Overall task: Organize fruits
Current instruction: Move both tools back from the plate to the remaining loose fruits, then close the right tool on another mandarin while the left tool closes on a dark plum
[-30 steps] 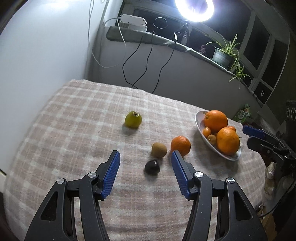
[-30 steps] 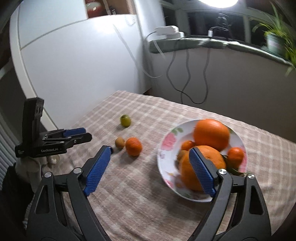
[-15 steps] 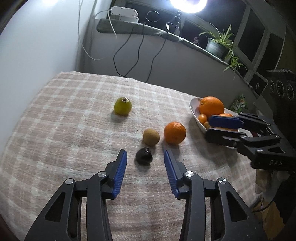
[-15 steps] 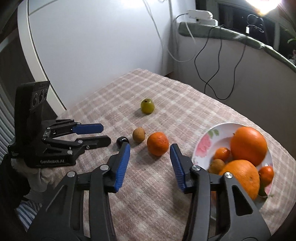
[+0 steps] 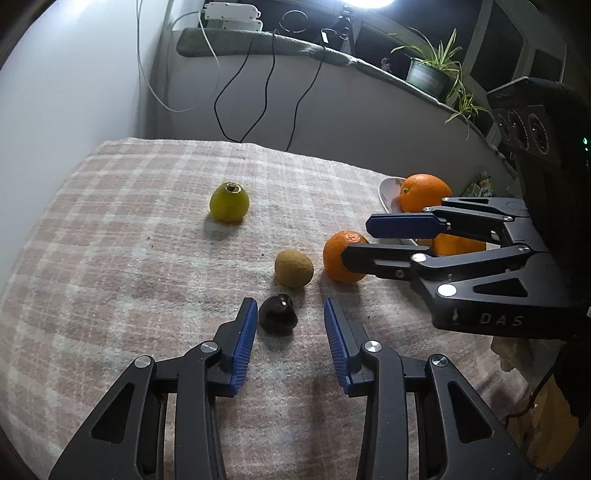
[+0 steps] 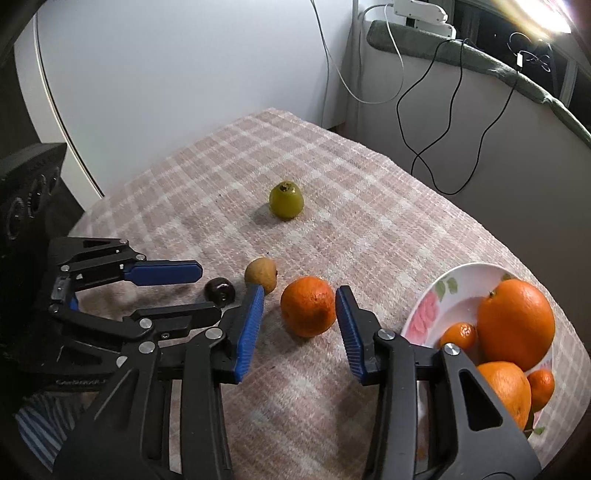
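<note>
On the checked cloth lie a small dark fruit [image 5: 277, 315], a brown kiwi [image 5: 294, 267], a loose orange [image 5: 341, 256] and a green-yellow fruit [image 5: 229, 202]. My left gripper [image 5: 290, 314] is open, its jaws either side of the dark fruit, which also shows in the right wrist view [image 6: 220, 291]. My right gripper [image 6: 300, 300] is open, its jaws flanking the loose orange [image 6: 308, 306]. The kiwi [image 6: 261, 275] and green-yellow fruit [image 6: 286, 200] lie beyond. A flowered plate [image 6: 428, 314] at right holds several oranges and mandarins.
A white wall stands left of the table. Black and white cables [image 5: 266, 85] hang down the back wall. A sill holds a power strip [image 5: 231, 11] and a potted plant [image 5: 430, 72]. The table edge drops off at right.
Both grippers have moved forward and down to the loose fruits. The left has narrowed around the dark fruit. The right has swung left from the plate to the loose orange.
</note>
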`<state>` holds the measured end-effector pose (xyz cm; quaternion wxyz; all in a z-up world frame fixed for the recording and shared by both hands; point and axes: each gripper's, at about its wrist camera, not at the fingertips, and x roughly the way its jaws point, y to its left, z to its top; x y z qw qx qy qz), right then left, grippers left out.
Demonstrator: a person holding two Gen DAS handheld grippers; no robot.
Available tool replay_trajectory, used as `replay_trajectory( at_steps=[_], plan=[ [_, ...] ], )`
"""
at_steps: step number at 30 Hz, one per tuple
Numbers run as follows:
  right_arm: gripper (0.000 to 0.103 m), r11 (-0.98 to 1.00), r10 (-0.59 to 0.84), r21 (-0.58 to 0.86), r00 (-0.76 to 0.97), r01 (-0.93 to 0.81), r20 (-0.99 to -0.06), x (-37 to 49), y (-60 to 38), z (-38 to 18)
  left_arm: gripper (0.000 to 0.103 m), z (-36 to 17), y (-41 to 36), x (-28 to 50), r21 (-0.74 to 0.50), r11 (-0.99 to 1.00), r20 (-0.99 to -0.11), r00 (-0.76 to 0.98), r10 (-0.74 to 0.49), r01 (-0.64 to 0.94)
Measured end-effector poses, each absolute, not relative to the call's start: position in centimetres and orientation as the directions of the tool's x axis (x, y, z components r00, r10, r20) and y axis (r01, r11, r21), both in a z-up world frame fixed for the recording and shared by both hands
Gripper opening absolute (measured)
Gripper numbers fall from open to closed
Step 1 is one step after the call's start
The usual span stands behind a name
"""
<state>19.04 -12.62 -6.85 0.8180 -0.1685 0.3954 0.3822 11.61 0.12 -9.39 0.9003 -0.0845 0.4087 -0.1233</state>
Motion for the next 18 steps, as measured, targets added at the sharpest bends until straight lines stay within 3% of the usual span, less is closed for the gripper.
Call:
replay_trajectory(
  at_steps=[18],
  plan=[
    [0.038, 0.637, 0.430, -0.042, 0.400, -0.769, -0.810, 19.7, -11.5, -8.2, 0.025, -10.3, 0.0, 12.8, -0.230, 0.963, -0.735, 0.622, -0.269, 0.144]
  ],
)
